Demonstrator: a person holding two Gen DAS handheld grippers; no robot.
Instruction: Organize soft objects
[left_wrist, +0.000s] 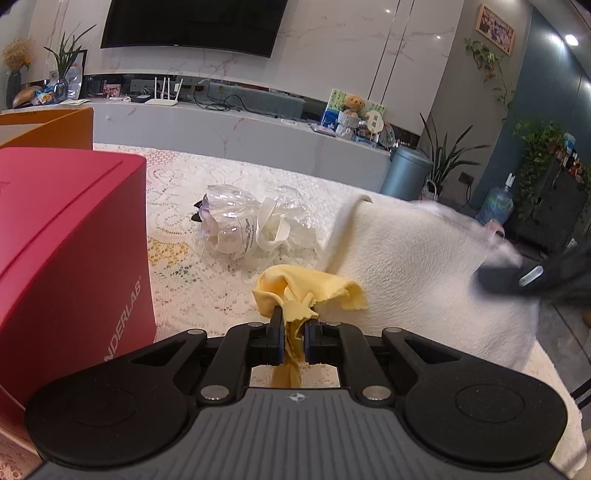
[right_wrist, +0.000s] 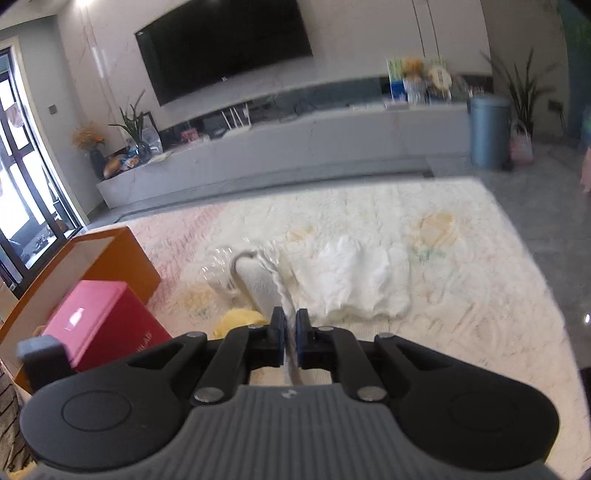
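Left gripper (left_wrist: 294, 325) jaws clamped on crumpled yellow cloth (left_wrist: 308, 291), lower centre of frame. Right gripper (right_wrist: 290, 326) jaws pinched on white fluffy towel (right_wrist: 351, 284) edge, towel mid-frame on lace-covered tabletop (right_wrist: 480, 295).

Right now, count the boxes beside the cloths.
2. The red box stands at the left of the lace-covered table; the orange box stands open just behind it. Others may lie out of view.
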